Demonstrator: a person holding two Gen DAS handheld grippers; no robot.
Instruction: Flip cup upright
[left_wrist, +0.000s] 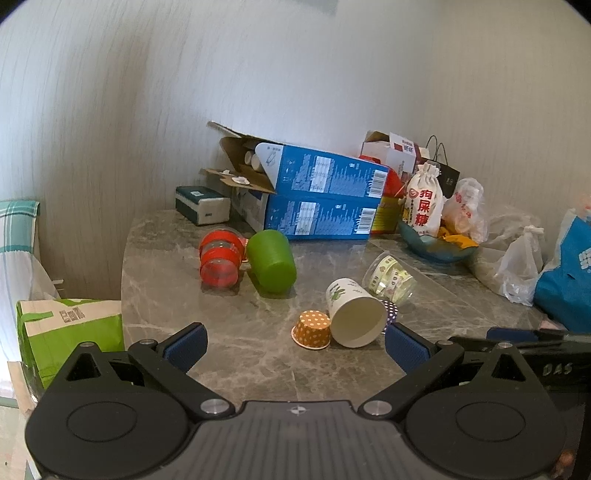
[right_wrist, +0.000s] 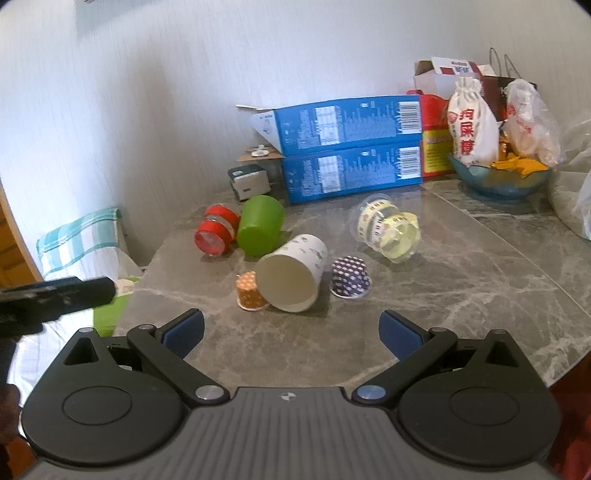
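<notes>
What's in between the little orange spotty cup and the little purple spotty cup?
The white paper cup lies on its side between the orange cup and the purple cup, its open mouth facing the camera. The right wrist view shows this best.

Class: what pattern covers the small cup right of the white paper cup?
White dots on dark purple, clearest in the right wrist view.

White paper cup (left_wrist: 351, 314) hides most of the purple dotted cup (left_wrist: 390, 309); box print perhaps too small.

Green cup (right_wrist: 260, 226) – orange dotted cup (right_wrist: 251, 290) – purple dotted cup (right_wrist: 349, 277)
</notes>
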